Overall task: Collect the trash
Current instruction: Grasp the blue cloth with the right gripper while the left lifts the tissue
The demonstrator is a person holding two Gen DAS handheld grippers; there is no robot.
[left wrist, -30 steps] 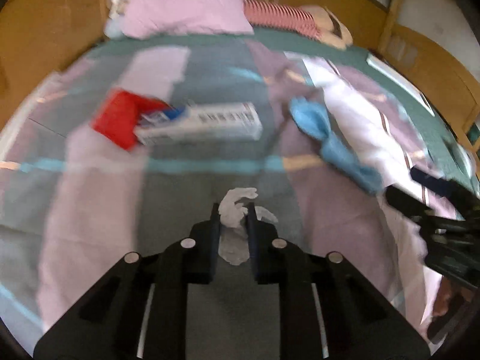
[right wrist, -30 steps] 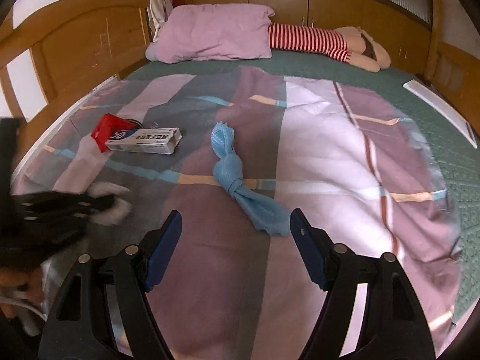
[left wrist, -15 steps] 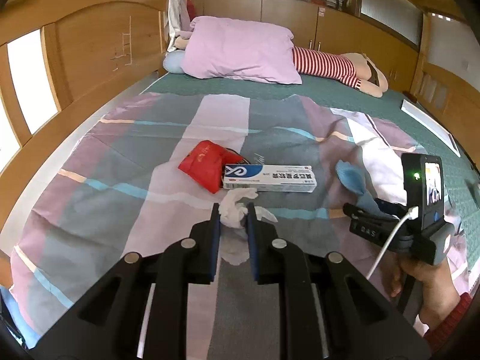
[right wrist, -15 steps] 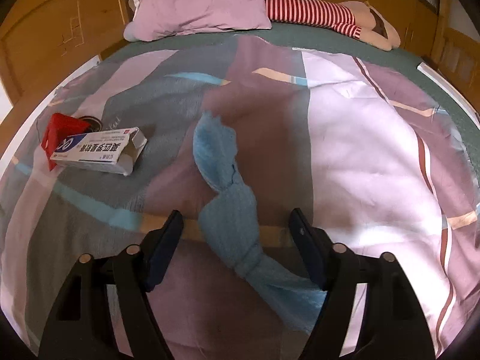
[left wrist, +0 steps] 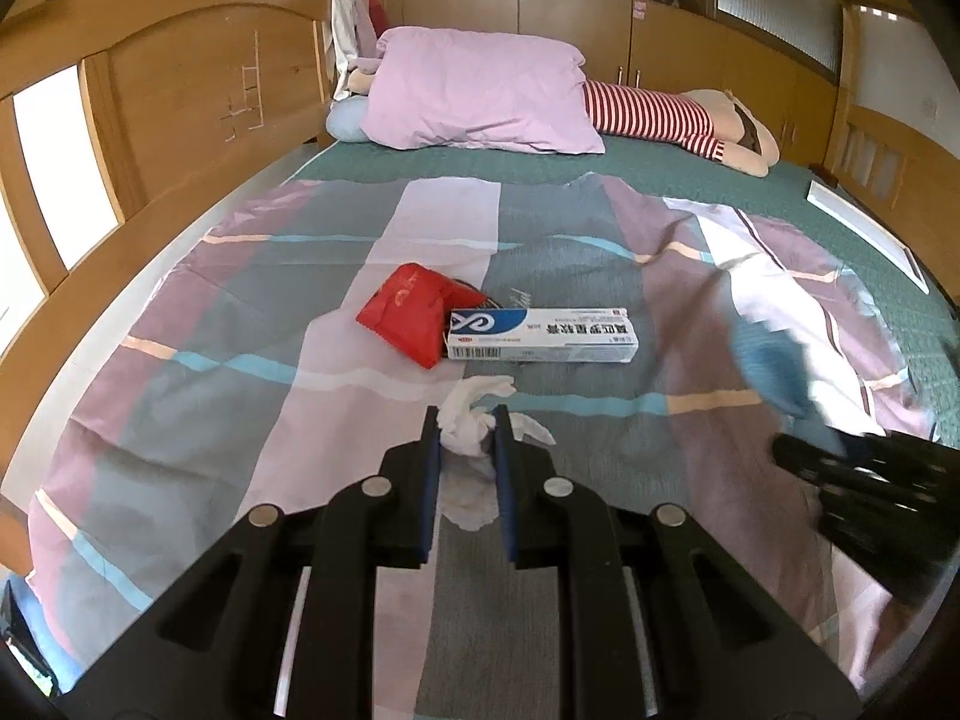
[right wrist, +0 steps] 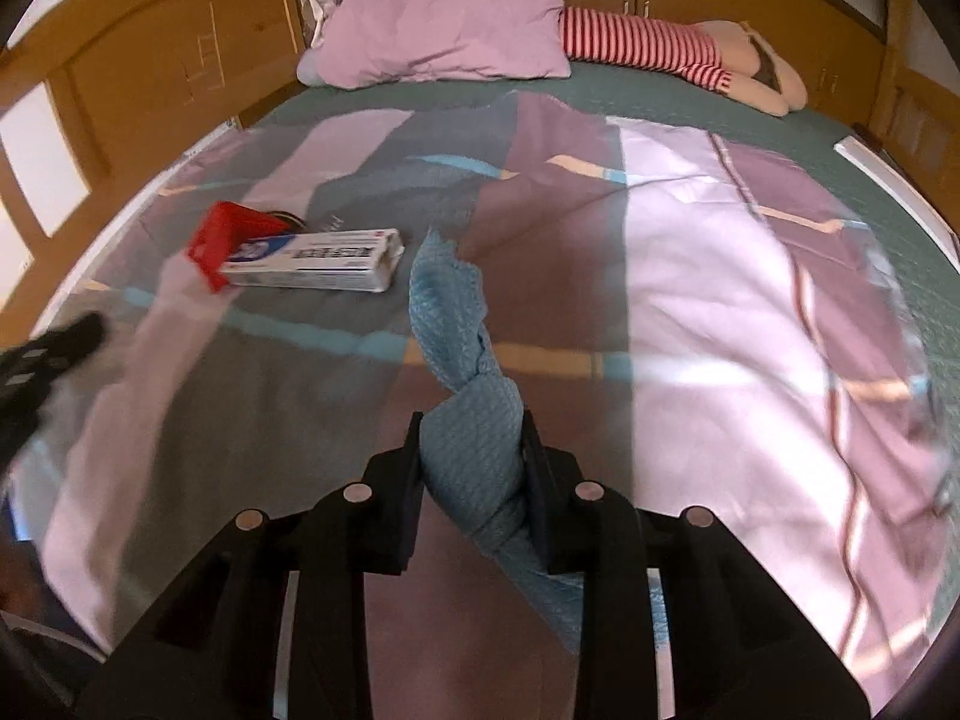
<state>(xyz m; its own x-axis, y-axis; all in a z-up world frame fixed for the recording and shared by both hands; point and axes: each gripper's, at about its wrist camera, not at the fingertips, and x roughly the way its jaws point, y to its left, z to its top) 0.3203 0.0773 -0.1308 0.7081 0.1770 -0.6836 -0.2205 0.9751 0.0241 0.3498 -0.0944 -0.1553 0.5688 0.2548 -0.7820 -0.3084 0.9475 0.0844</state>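
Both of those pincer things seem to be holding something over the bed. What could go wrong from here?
The left gripper pinches a crumpled white tissue by a small bunch, so it might tear or slip out. The right gripper has just been closing on a knotted blue cloth; its long loose end could snag the striped bedspread or brush the white and blue toothpaste box when lifted.

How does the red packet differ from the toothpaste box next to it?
The red packet is plain red, soft and crumpled; the toothpaste box is white and blue, printed, rigid. The packet is short and wedge-like, the box long and narrow. Both lie touching on the striped bedspread, ungripped.
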